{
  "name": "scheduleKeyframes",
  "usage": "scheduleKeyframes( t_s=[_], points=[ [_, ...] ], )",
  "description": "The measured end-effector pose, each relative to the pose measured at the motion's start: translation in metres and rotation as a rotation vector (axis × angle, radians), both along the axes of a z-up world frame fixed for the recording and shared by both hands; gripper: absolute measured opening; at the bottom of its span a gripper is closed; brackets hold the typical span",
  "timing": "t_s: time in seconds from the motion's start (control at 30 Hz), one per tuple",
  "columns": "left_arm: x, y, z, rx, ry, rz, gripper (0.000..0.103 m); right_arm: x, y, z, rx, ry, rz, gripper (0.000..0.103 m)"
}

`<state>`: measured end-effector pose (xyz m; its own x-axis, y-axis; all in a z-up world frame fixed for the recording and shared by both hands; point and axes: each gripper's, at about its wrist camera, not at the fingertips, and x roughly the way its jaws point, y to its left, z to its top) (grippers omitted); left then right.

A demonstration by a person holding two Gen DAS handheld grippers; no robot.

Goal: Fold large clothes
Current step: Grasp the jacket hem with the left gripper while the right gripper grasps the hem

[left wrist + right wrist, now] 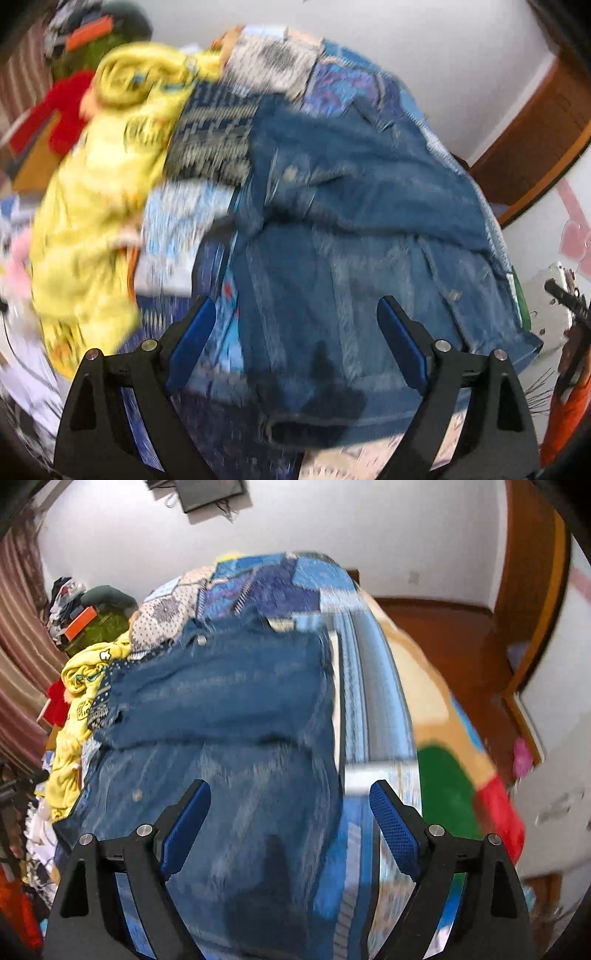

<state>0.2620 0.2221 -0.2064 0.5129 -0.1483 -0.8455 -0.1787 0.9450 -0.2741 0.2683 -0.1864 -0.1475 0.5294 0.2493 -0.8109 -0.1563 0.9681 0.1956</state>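
Note:
A blue denim garment [343, 236] lies spread on a patterned bed cover, folded over across its middle. It also shows in the right wrist view [229, 716]. My left gripper [295, 314] is open and empty, hovering above the garment's near part. My right gripper [290, 797] is open and empty above the garment's right edge. Both views are blurred by motion.
A yellow printed garment [99, 206] lies left of the denim, also in the right wrist view [74, 716]. The blue patchwork bed cover [280, 587] extends behind. A red cloth [62, 114] and a green item [107, 48] sit far left. A wooden door frame [532, 147] stands right.

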Motion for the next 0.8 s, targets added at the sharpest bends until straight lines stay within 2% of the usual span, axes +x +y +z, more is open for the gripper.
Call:
scheduleKeyframes(
  t_s=[0.27,0.43,0.5,0.57,0.63,0.67,0.7,0.77,0.8],
  points=[
    [-0.042,-0.006,-0.051,-0.131,0.105,0.046,0.089,-0.034,-0.018,-0.039,0.049,0.124,-0.037,0.086],
    [-0.056,-0.014,-0.066,-0.216,0.11,0.071,0.089,-0.049,-0.011,-0.045,0.124,0.135,-0.003,0.086],
    [-0.059,-0.014,-0.067,-0.225,0.089,0.106,0.081,-0.053,-0.007,-0.044,0.145,0.12,0.008,0.086],
    [-0.063,-0.012,-0.064,-0.229,0.058,0.128,0.064,-0.055,-0.004,-0.043,0.176,0.111,0.018,0.083],
    [-0.064,-0.01,-0.062,-0.228,0.043,0.137,0.052,-0.058,0.0,-0.045,0.187,0.114,0.029,0.067],
    [-0.065,-0.009,-0.061,-0.223,0.037,0.143,0.044,-0.059,0.002,-0.045,0.191,0.116,0.033,0.067],
    [-0.066,-0.008,-0.06,-0.222,0.03,0.145,0.04,-0.06,0.002,-0.046,0.186,0.113,0.025,0.065],
    [-0.069,-0.007,-0.058,-0.221,0.022,0.149,0.03,-0.061,0.002,-0.047,0.182,0.107,0.006,0.056],
    [-0.069,-0.006,-0.056,-0.225,0.01,0.148,0.028,-0.062,0.0,-0.047,0.18,0.105,-0.004,0.048]
  ],
)
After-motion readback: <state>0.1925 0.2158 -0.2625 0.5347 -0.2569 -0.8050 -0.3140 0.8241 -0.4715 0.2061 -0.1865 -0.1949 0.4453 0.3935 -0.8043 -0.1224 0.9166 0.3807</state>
